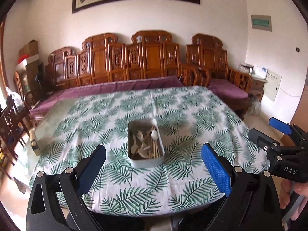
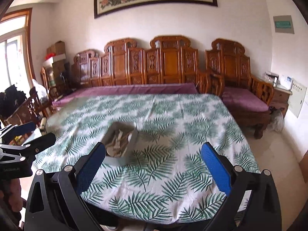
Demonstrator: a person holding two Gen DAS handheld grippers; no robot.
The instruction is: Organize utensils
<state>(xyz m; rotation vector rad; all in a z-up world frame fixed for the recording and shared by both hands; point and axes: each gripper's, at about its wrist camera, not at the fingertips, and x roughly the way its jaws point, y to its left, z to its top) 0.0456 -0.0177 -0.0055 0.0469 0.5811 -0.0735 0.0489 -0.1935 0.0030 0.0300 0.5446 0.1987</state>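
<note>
Behind tin [image 1: 145, 160], carved bench [image 1: 134, 61]

left gripper [image 1: 154, 165] jaws spread, right gripper [image 2: 154, 165] likewise

Leaf-print clothed table [image 1: 192, 115] bearing utensil tin [image 1: 146, 162]

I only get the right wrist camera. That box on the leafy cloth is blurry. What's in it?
Observer: The left wrist view looks into the metal tin: white spoons and wooden chopsticks, jumbled.
Child: Where's the other gripper pointing?
Observer: The left gripper points straight at the tin, fingers open, holding nothing.
Child: Can you see mine from outside?
Observer: Yes, the right gripper, open and empty, at that view's right edge.
</note>
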